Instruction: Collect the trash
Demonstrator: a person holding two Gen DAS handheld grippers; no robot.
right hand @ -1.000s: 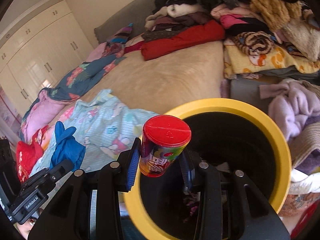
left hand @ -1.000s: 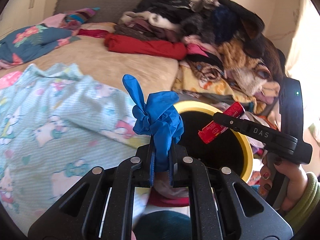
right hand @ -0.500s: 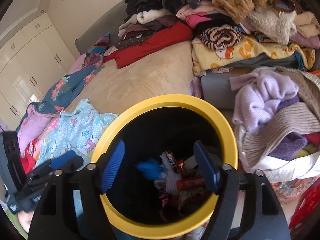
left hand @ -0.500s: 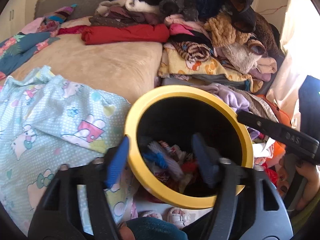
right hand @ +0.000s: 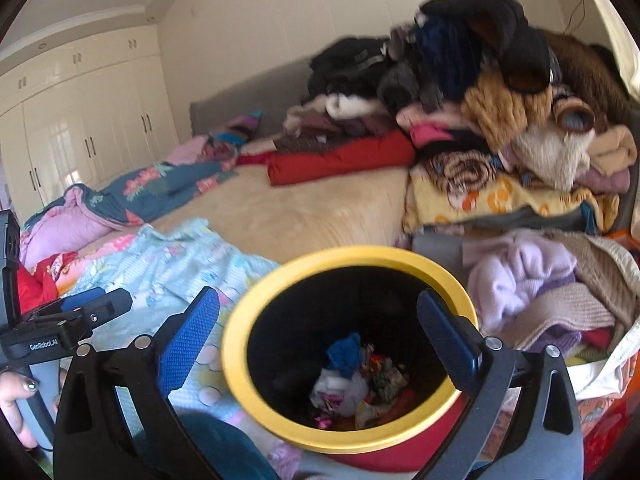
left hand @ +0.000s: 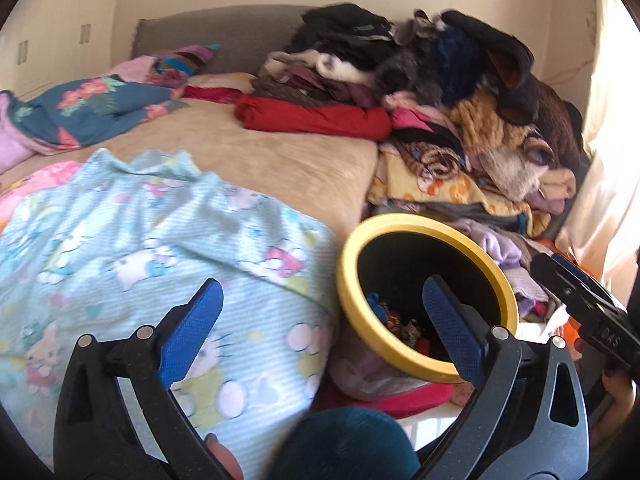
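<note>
Your left gripper (left hand: 322,322) stands wide open with nothing between its blue cross-hatched pads (left hand: 192,330); the black plastic arms carry round silver rivets. One pad hangs over the pale blue cartoon-print blanket (left hand: 132,248), a thin crumpled cotton; the other sits in front of the bin's mouth.

Your right gripper (right hand: 318,330) is likewise spread wide and holds nothing. Its textured blue pads (right hand: 446,340) straddle the bin opening in the right wrist view.

The trash bin (right hand: 240,364) is round, with a smooth matte yellow rim and a black interior. It sits beside the bed edge, just next to the cartoon blanket. Inside, at the bottom, lies the trash: a crumpled blue glove (right hand: 345,354), rubbery and bunched, on top of white tissue-like wads (right hand: 340,390) and small mixed wrappers (right hand: 384,374), too small to tell apart. The left wrist view shows a bit of blue and red scraps low in the same bin (left hand: 506,292).

The bed carries a beige plush cover (right hand: 304,216), short-napped. A folded red garment (right hand: 340,160) lies on it, touching a tall heap of clothes (right hand: 500,112): fuzzy knits, fleece, dark fabrics. A lilac knit sweater (right hand: 516,272) slumps just beside the bin. White panelled wardrobe doors (right hand: 80,128) stand on the far wall.
</note>
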